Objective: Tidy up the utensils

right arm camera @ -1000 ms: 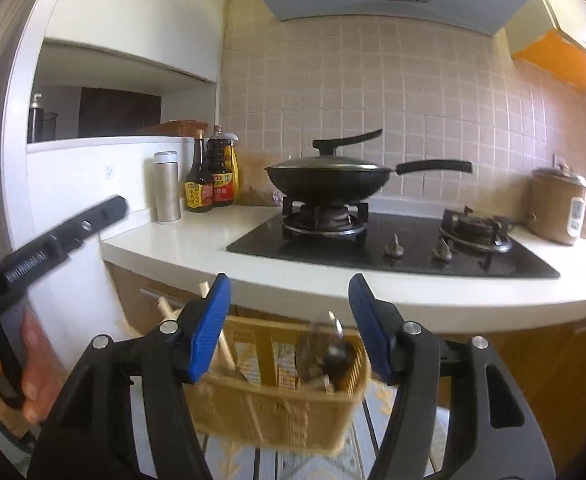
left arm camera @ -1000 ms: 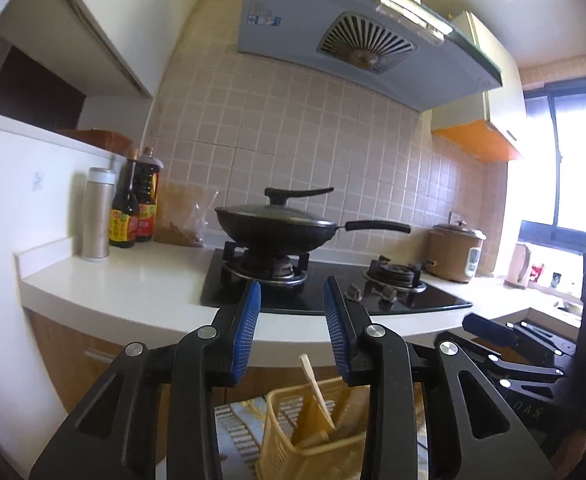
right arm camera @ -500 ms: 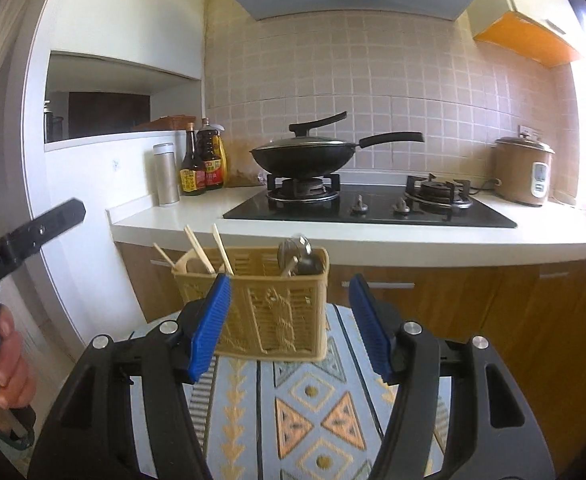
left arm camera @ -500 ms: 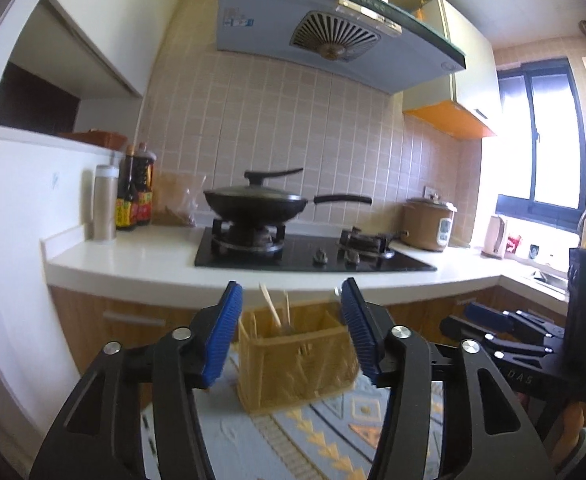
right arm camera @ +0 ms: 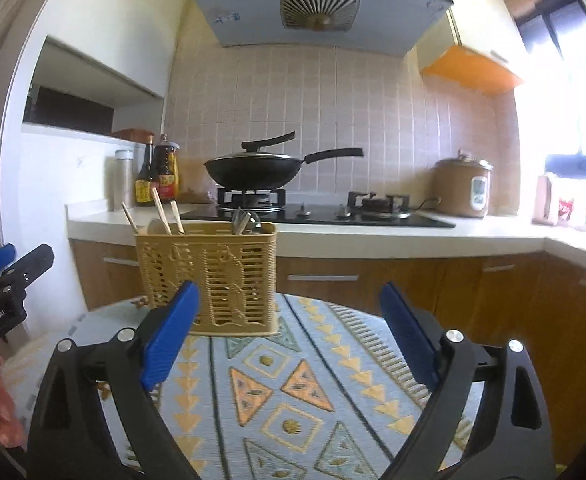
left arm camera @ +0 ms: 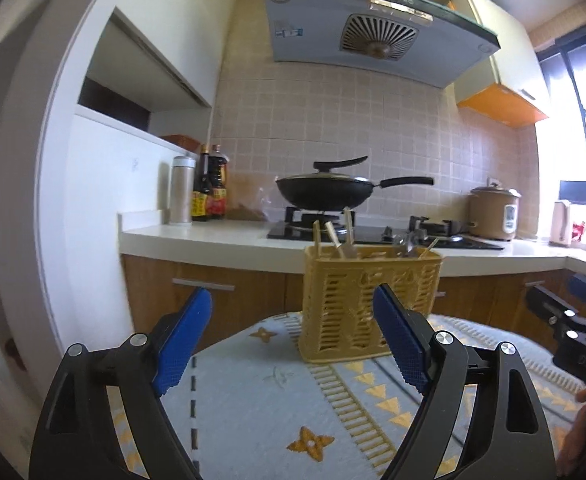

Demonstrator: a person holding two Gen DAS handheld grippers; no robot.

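A yellow slotted utensil basket (left arm camera: 371, 304) (right arm camera: 209, 276) stands upright on a table under a patterned cloth (left arm camera: 253, 400) (right arm camera: 293, 360). Wooden chopsticks (left arm camera: 333, 236) (right arm camera: 161, 216) stick out of its left part and metal spoons (left arm camera: 411, 240) (right arm camera: 245, 220) out of its right part. My left gripper (left arm camera: 291, 296) hovers over the cloth short of the basket, its jaws opening with nothing between them. My right gripper (right arm camera: 289, 286) is likewise opening and empty, with the basket ahead to its left. Each gripper shows at the edge of the other's view.
Behind the table runs a white counter (right arm camera: 373, 236) over wooden cabinets. A black lidded wok (right arm camera: 261, 168) sits on the gas stove, with sauce bottles (right arm camera: 157, 176) and a steel flask to its left. A brown rice cooker (right arm camera: 461, 188) stands at the right.
Both grippers have drawn back from the basket and sunk lower. Their jaws have spread much wider. The basket, close under the fingers before, now stands farther ahead on the cloth.
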